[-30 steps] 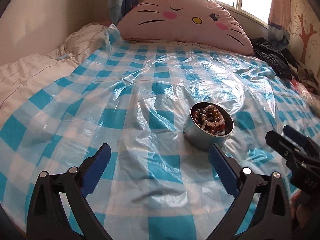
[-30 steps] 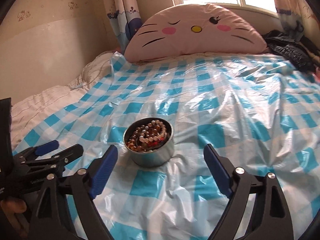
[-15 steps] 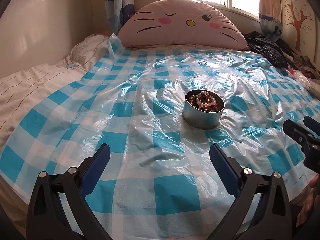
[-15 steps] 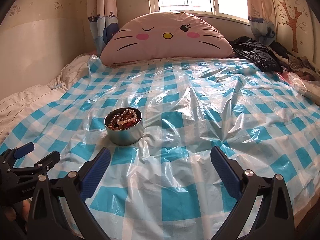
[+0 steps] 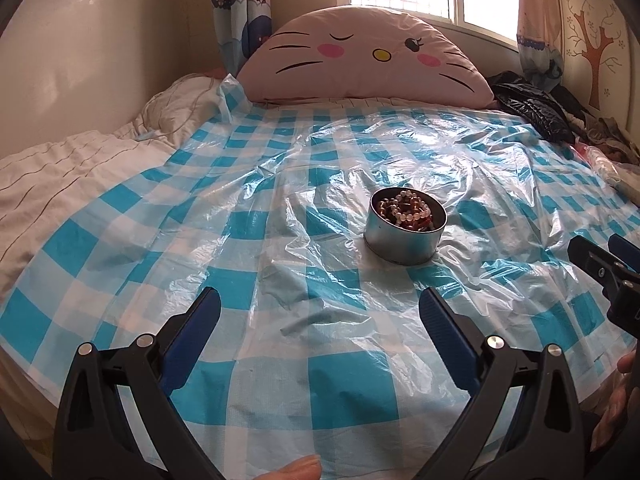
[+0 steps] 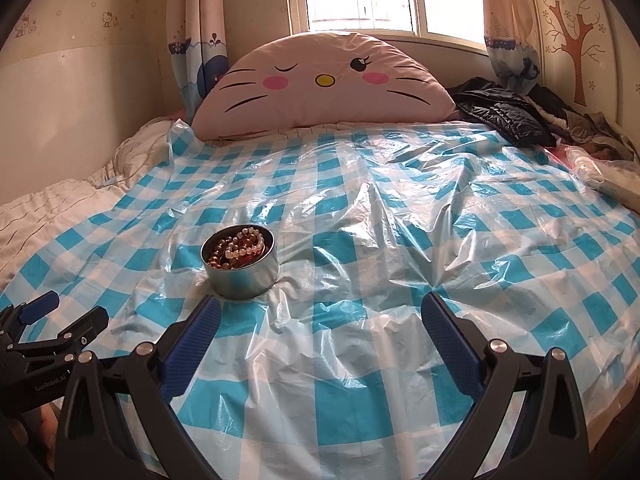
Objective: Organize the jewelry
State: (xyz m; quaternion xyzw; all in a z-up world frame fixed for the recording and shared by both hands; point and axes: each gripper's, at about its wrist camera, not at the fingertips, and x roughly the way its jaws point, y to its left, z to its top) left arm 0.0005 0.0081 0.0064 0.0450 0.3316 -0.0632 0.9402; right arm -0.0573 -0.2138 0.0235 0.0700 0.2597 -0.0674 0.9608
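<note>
A round metal tin (image 5: pixel 403 240) (image 6: pixel 242 276) stands on the blue-and-white checked plastic sheet (image 5: pixel 280 264) (image 6: pixel 400 240) that covers the bed. Inside it lie several beaded bracelets (image 5: pixel 408 211) (image 6: pixel 238 246) in white, brown and red. My left gripper (image 5: pixel 318 316) hovers open over the near part of the sheet, short of the tin and a little left of it. Open too, my right gripper (image 6: pixel 320 318) sits near the bed's front edge, the tin just beyond its left finger. Each gripper shows at the edge of the other's view (image 5: pixel 604 264) (image 6: pixel 52 320). Nothing is held.
A pink cat-face pillow (image 5: pixel 360 64) (image 6: pixel 324 84) leans at the head of the bed under the window. Black clothing (image 5: pixel 536 112) (image 6: pixel 504 116) is piled at the far right. White bedding (image 5: pixel 60 176) bunches along the left wall. A fingertip (image 5: pixel 298 470) shows at the bottom.
Both grippers have pulled back from the tin toward the bed's front edge and tilted up, so the tin looks smaller and farther. Both stayed open.
</note>
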